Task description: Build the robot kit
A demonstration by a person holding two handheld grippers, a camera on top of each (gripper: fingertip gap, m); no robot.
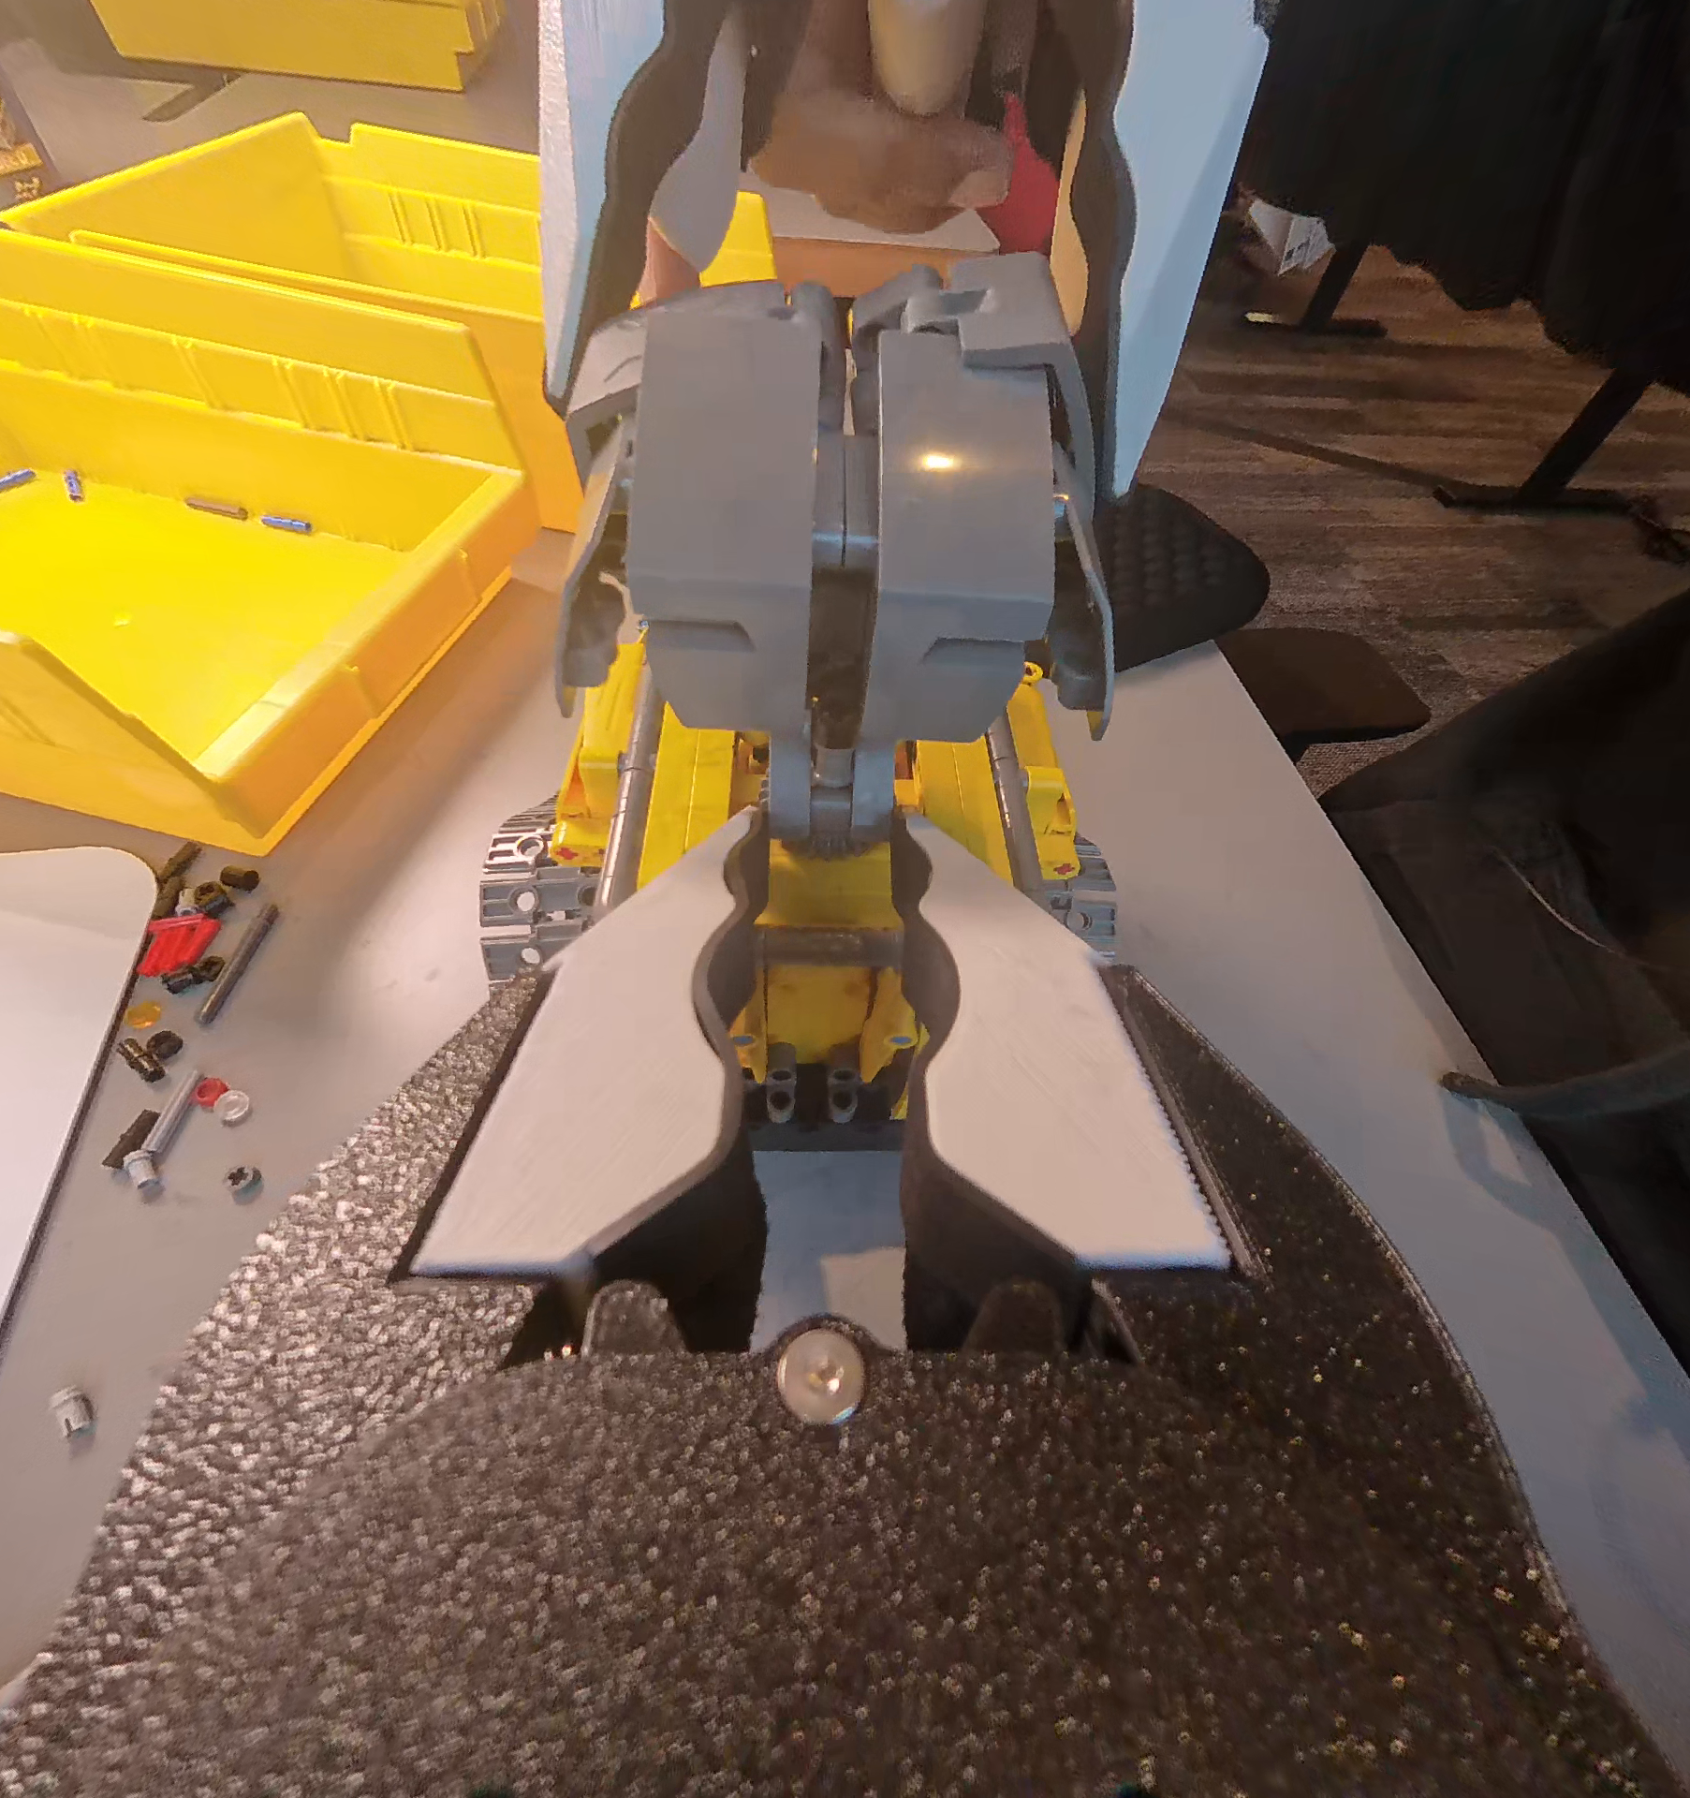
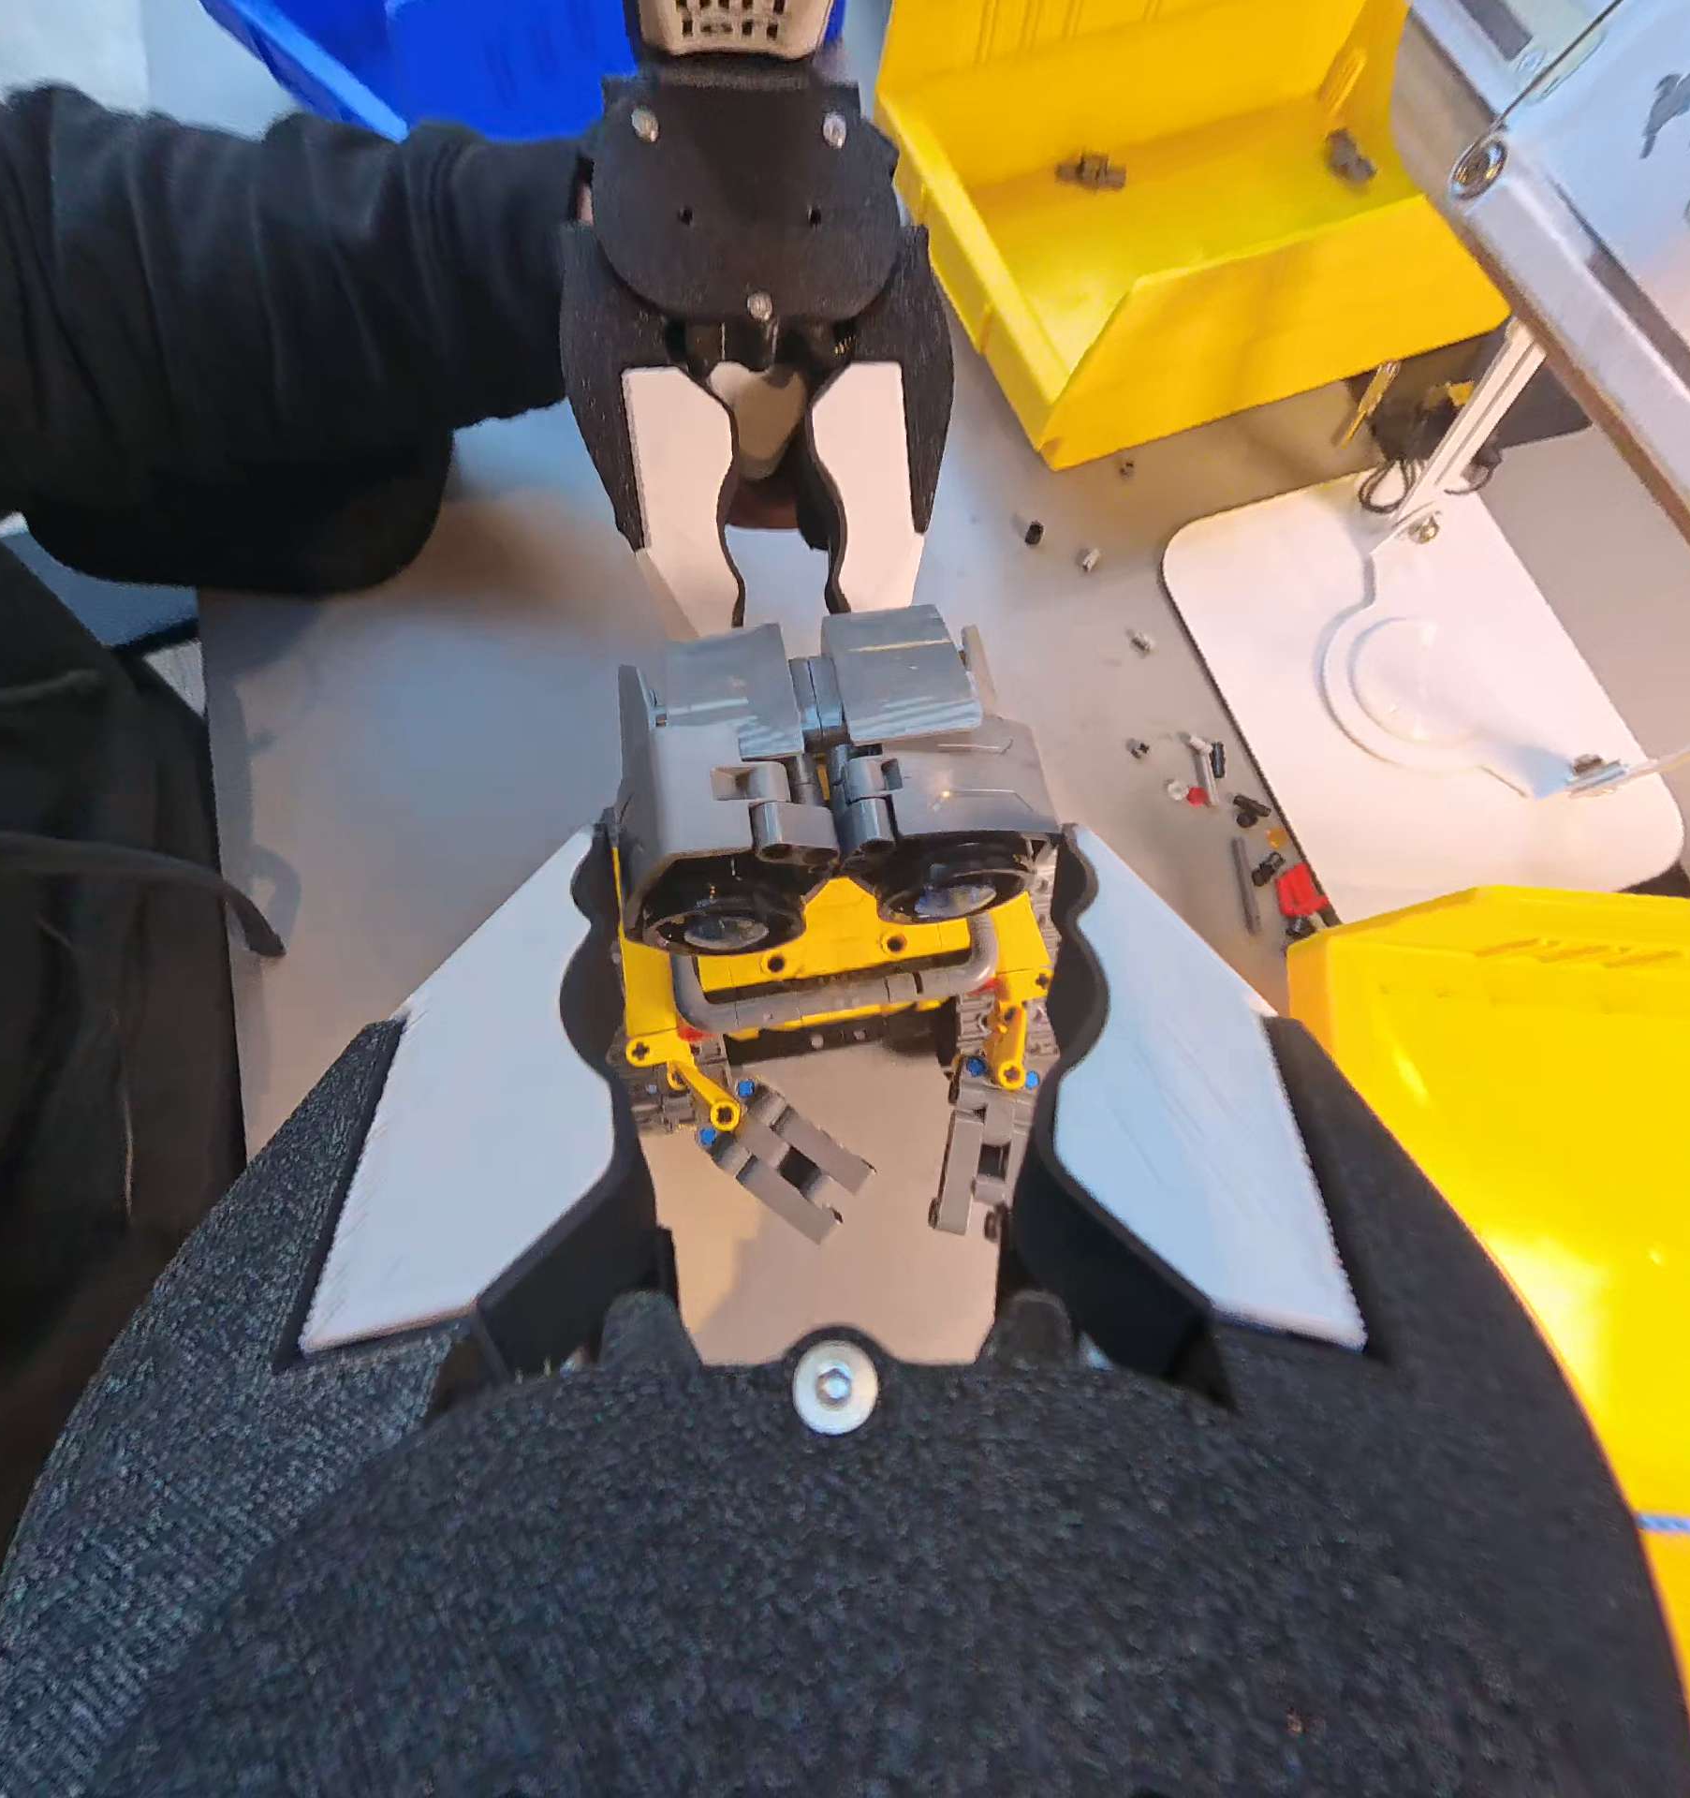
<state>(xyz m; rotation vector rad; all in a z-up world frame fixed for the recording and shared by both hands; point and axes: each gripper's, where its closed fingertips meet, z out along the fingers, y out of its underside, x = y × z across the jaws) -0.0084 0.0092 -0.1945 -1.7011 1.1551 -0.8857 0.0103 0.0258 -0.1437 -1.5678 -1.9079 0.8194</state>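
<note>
Toy robot (image 2: 826, 905) upright, eyes toward right claw (image 2: 826, 846), spread around it; left claw (image 1: 826, 846) pinches its neck

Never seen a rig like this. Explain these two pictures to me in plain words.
There is no robot arm here. A person holds two hand-held grippers, each with a camera looking forward along its jaws. The left wrist view comes from the left gripper, the right wrist view from the right gripper. They face each other. Between them a toy robot built of yellow and grey bricks stands on a grey table. The left jaws flank its neck from behind, and the right jaws flank its head from the front. Whether either one squeezes it, I cannot tell. Yellow bins and small loose parts lie beside it.
</note>
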